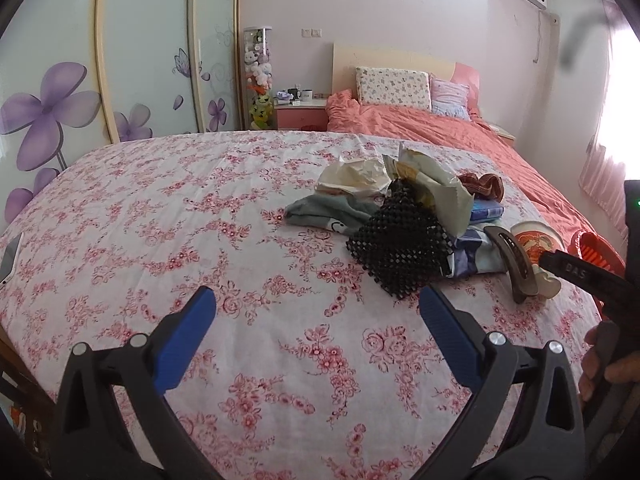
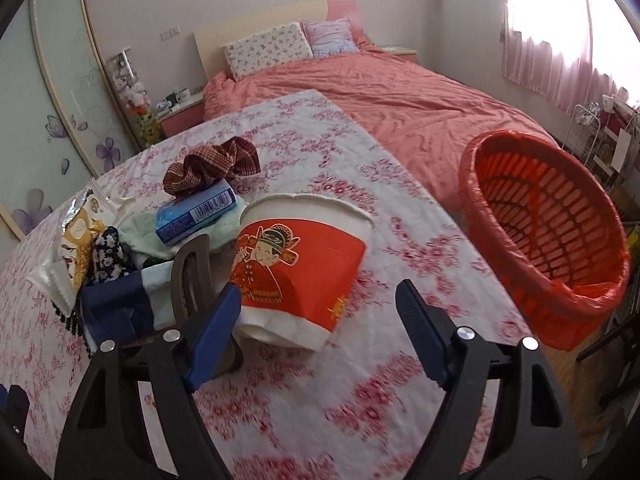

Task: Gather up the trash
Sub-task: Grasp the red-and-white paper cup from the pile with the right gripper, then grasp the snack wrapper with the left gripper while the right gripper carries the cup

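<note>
A red and white paper bowl [image 2: 300,272] with a cartoon figure lies on its side on the flowered bedspread [image 2: 360,400]. My right gripper [image 2: 320,298] stands open just in front of it; the left pad is close by the bowl's edge and the right pad is well clear. Left of the bowl is a heap with a snack wrapper [image 2: 80,248], a blue tissue pack [image 2: 196,212] and a brown hair clip [image 2: 192,276]. My left gripper [image 1: 318,312] is open over bare bedspread, short of a black mesh mat [image 1: 396,244] and crumpled paper [image 1: 356,176].
A red slotted basket [image 2: 552,240] lined with a red bag stands off the bed's right edge. A brown woven cloth [image 2: 212,164] and a teal sock [image 1: 328,212] lie in the heap. A phone [image 1: 10,256] sits at the far left edge. Pillows and an orange quilt lie behind.
</note>
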A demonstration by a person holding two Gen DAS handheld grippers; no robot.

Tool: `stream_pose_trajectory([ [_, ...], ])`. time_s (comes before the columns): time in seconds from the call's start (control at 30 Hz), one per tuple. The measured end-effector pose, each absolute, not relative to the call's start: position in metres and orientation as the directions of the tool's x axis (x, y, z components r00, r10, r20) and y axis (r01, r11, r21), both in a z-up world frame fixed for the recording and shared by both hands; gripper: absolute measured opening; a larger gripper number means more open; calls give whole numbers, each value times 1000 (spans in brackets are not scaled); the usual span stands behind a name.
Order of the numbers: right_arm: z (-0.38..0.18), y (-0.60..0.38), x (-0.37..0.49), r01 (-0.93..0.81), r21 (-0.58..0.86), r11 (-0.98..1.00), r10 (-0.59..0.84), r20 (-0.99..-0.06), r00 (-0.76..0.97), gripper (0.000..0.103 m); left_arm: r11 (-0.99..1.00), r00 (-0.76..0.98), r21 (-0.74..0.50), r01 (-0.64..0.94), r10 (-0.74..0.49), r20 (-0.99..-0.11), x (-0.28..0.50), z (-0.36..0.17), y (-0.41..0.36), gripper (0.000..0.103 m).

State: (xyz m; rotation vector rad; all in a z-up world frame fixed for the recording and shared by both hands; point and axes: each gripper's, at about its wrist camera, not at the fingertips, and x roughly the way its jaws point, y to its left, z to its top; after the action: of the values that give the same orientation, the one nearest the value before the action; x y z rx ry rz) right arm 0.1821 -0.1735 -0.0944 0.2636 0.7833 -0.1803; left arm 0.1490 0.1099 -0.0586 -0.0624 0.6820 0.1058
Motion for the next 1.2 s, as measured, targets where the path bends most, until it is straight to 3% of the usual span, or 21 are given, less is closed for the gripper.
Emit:
stream_pose_trajectory([
  [0.3,-99,-160,208,230,113,967,-78,-725,685,75,994,772,-58,-96,38,-634,164,-62,110,99],
  [0.37,-101,-166,208,189,152,970,-19,-731,683,42,995,774,-60,-86,29,-632,165,-62,107,98],
  [0.43,-106,-176,209,203,180,962,0,-747,665,34,995,777,-64,-70,14,-630,166,-61,103,96],
  [0.73,-98,-196,189,224,163,961,-40,-719,694,33,996,775,-94,-2,-58,-629,181,-52,77,86],
  [1.0,-100,-210,183,230,163,959,-41,-727,686,33,996,772,-85,-3,-52,-634,227,-37,45,86],
  [1.2,-103,-214,178,217,178,960,-17,-734,679,33,999,728,-25,-23,0,-686,260,-49,32,66],
])
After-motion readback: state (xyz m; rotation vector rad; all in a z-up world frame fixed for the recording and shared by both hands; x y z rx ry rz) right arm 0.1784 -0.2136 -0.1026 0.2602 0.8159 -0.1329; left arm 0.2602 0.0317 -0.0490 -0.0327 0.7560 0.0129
